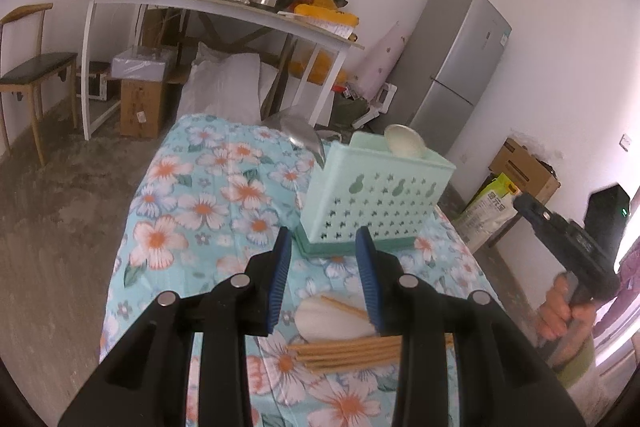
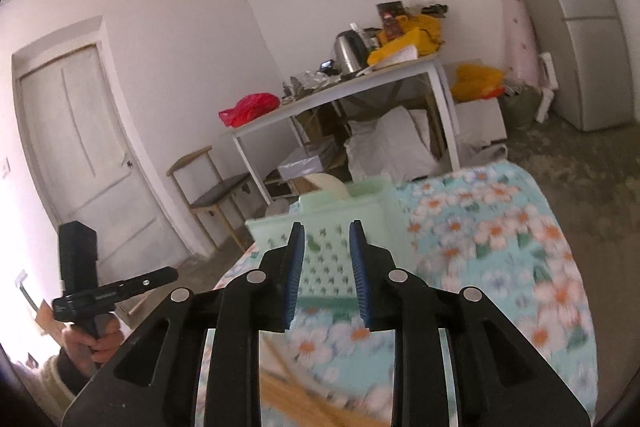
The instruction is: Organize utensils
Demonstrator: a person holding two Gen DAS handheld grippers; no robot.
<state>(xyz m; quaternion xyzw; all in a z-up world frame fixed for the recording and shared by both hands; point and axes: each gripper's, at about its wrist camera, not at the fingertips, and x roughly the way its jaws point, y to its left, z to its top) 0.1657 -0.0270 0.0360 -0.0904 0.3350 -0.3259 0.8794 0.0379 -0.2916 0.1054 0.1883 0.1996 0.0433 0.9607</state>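
Your left gripper (image 1: 324, 267), jaws apart and empty, hovers nearest the chopsticks (image 1: 344, 353), lying crosswise just before the holder (image 1: 376, 195).

A table with a blue flowery cloth (image 1: 208, 195) fills the middle of the left wrist picture. A green holder with holes (image 1: 376, 203) stands on it, right of centre. Near the bottom lie brown chopsticks (image 1: 344, 353) and a white spoon (image 1: 332, 319), touching each other.

L gripper (image 1: 325, 251): jaws parted, nothing held, pitched down | R gripper (image 2: 326, 243): jaws parted, nothing held | each handle gripped by a hand (image 1: 560, 311)
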